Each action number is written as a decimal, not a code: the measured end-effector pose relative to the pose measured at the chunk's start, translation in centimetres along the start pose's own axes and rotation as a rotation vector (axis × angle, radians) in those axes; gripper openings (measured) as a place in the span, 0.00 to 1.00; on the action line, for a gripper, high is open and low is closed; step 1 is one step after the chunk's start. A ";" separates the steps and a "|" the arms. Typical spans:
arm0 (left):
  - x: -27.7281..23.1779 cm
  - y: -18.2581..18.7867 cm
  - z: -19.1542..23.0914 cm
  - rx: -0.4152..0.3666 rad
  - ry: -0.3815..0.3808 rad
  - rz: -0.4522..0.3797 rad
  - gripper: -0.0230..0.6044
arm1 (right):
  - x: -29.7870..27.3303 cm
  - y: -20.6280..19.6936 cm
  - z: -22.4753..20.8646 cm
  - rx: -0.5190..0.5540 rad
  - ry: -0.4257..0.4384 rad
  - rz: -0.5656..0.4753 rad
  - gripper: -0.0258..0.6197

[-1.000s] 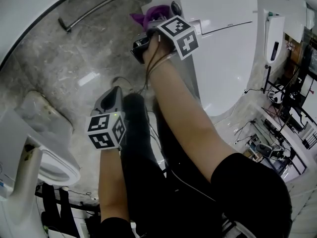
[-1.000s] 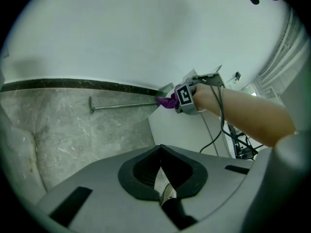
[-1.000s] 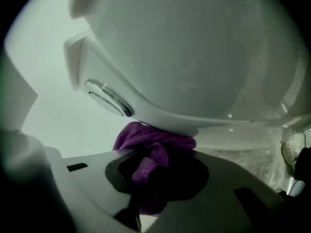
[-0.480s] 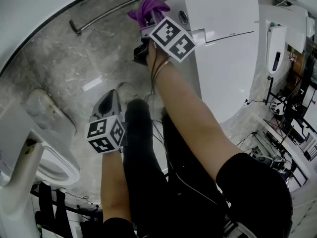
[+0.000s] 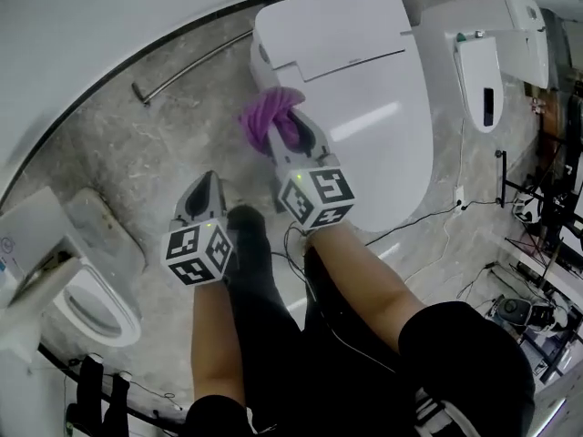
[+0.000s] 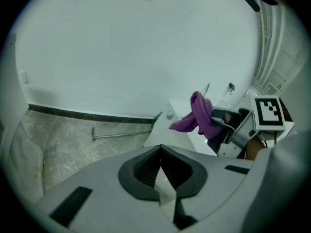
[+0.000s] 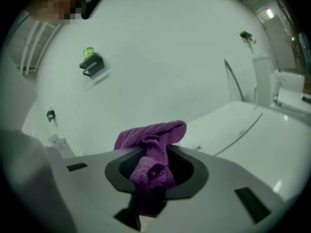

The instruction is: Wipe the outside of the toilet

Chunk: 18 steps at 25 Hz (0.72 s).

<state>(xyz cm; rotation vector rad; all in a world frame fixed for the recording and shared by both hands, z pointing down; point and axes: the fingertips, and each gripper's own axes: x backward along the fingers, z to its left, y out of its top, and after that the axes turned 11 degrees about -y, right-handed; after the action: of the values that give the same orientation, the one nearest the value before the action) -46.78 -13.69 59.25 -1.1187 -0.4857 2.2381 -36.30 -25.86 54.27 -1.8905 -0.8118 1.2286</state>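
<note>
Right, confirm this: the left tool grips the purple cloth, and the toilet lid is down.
No: the right tool grips the purple cloth, as the right gripper view shows. The left tool is shut, empty. The toilet lid is down.

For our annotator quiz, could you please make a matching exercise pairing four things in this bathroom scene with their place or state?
1 purple knitted cloth
2 white plastic toilet lid
3 left gripper
4 thin metal rod

A closed down
B along the foot of the wall
C jaws together, empty
D clamped in the right gripper

Pairs: 1-D, 2-A, 3-C, 4-B
</note>
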 end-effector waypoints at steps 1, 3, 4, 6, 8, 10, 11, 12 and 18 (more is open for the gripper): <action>0.2 -0.1 -2.3 -0.004 -0.014 -0.020 0.05 | 2.2 1.4 -1.8 0.036 -0.011 -0.037 0.19; 0.6 -0.6 -6.8 -0.003 -0.035 -0.064 0.05 | 6.4 4.3 -5.6 0.091 -0.032 -0.104 0.19; 1.0 -0.9 -9.3 0.001 -0.041 -0.088 0.04 | 8.7 5.6 -7.7 0.110 -0.039 -0.128 0.19; 2.5 -2.2 -15.0 0.006 -0.046 -0.127 0.05 | 14.2 7.8 -11.8 0.124 -0.057 -0.143 0.19; 5.0 -3.7 -21.6 -0.009 -0.055 -0.149 0.05 | 20.7 9.9 -15.5 0.101 -0.081 -0.138 0.19; 7.7 -4.0 -28.1 -0.046 -0.066 -0.187 0.04 | 26.8 13.1 -18.1 0.063 -0.090 -0.173 0.19; 9.1 -3.7 -31.1 -0.072 -0.066 -0.217 0.04 | 29.6 14.9 -19.0 0.053 -0.086 -0.202 0.19; 10.6 -3.4 -34.0 -0.100 -0.062 -0.249 0.04 | 32.4 16.5 -19.6 0.056 -0.082 -0.231 0.19; 19.3 -3.6 -49.8 -0.260 -0.044 -0.368 0.04 | 47.6 22.2 -21.8 0.109 -0.051 -0.318 0.19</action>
<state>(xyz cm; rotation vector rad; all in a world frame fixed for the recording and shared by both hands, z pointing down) -14.28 4.50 20.76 -1.0092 -0.9421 1.9178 2.96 -4.24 19.35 -1.5761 -1.0081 1.1018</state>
